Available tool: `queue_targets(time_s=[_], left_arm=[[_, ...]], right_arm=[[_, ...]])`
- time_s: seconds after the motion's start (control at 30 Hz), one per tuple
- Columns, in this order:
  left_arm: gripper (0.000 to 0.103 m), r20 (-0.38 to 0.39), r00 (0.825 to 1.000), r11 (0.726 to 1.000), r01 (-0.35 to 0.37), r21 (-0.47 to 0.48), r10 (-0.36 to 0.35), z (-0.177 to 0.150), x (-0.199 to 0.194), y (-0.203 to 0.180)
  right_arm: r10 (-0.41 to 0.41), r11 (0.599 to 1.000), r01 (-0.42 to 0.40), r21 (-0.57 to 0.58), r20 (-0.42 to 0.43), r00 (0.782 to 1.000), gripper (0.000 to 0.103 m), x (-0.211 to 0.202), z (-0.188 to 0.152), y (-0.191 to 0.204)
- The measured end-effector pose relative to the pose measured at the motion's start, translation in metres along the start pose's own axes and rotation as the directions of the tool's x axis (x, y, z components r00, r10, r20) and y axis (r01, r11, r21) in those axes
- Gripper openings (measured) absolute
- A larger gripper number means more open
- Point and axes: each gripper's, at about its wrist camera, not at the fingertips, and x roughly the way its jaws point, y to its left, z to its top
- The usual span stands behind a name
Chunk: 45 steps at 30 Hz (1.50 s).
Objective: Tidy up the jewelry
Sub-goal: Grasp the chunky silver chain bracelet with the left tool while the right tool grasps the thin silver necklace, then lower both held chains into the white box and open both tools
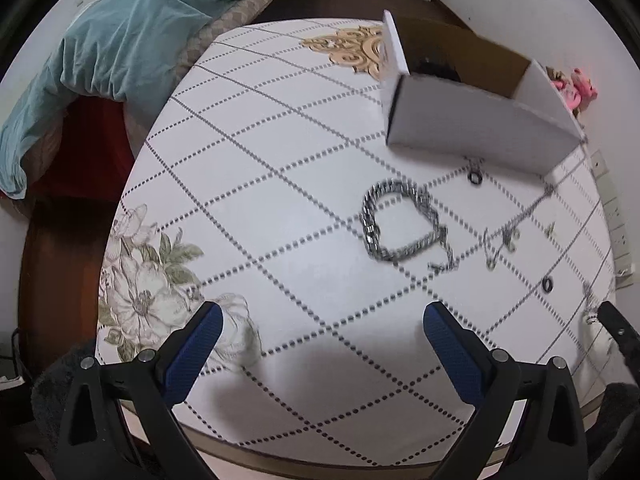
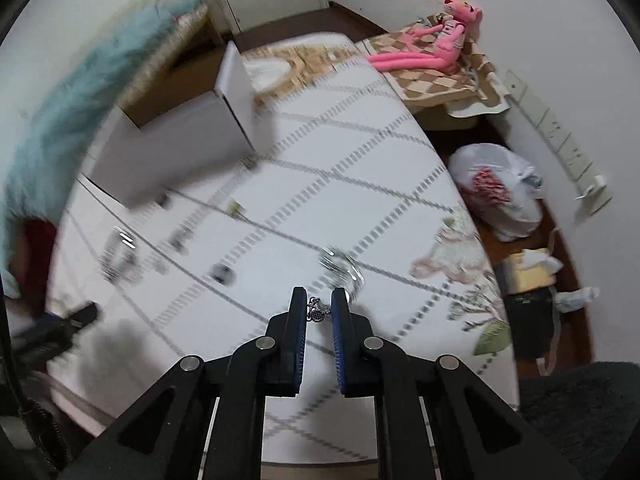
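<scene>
The worktop carries a diamond-patterned cloth. A small pendant is clamped between the narrow jaws of the right gripper. A heavy chain lies before the white box near the far edge. The left gripper hovers with jaws wide, holding nothing.

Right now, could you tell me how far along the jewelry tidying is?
Early. Something dark already lies inside the open white box, too blurred to name. In hand: the right gripper pinches a small silver pendant chain; the left gripper is open and empty. Left on the table: the chunky chain bracelet, two dark rings and a thin chain.
</scene>
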Motion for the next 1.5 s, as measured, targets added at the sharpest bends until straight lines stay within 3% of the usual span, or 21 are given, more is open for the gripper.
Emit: queue_targets(time_s=[0.2, 0.43, 0.5, 0.57, 0.63, 0.7, 0.77, 1.03, 1.27, 1.5], left_arm=[[0.099, -0.019, 0.997, 0.996, 0.073, -0.055, -0.075, 0.022, 0.007, 0.013], [0.097, -0.055, 0.993, 0.993, 0.104, -0.058, -0.107, 0.046, 0.035, 0.007], [0.072, -0.059, 0.994, 0.996, 0.091, -0.01, -0.092, 0.051, 0.042, -0.002], [0.066, -0.05, 0.997, 0.997, 0.054, 0.061, -0.051, 0.053, 0.045, -0.013], [0.051, -0.021, 0.998, 0.991, 0.062, 0.121, -0.06, 0.053, 0.043, -0.023], [0.024, -0.009, 0.997, 0.984, 0.075, 0.161, -0.074, 0.052, 0.04, -0.031], [0.006, -0.011, 0.996, 0.978, 0.089, 0.188, -0.089, 0.05, 0.038, -0.037], [0.006, 0.029, 0.978, 0.972, 0.201, 0.12, -0.206, 0.039, 0.007, -0.027], [0.006, 0.101, 0.955, 0.958, 0.267, 0.107, -0.278, 0.066, -0.031, -0.01], [0.006, 0.183, 0.922, 0.937, 0.318, 0.145, -0.341, 0.098, -0.091, -0.022]], right_arm=[[0.117, 0.993, -0.117, -0.005, 0.068, 0.991, 0.013, -0.03, 0.035, 0.028], [0.095, 0.995, -0.092, -0.042, 0.078, 0.992, 0.013, -0.013, 0.056, 0.047], [0.085, 0.996, -0.082, -0.04, 0.064, 0.994, 0.013, -0.003, 0.056, 0.047], [0.073, 0.997, -0.072, -0.033, 0.047, 0.996, 0.013, 0.006, 0.053, 0.045], [0.065, 0.998, -0.065, -0.02, 0.032, 0.997, 0.013, 0.014, 0.049, 0.042], [0.061, 0.998, -0.061, -0.006, 0.021, 0.998, 0.013, 0.019, 0.047, 0.038], [0.058, 0.998, -0.059, 0.008, 0.01, 0.998, 0.013, 0.023, 0.045, 0.034], [0.116, 0.993, -0.116, 0.013, 0.032, 0.993, 0.013, 0.003, 0.05, 0.034], [0.205, 0.979, -0.206, -0.007, 0.09, 0.975, 0.013, -0.039, 0.074, 0.043], [0.285, 0.958, -0.274, -0.089, 0.162, 0.945, 0.013, -0.088, 0.118, 0.067]])
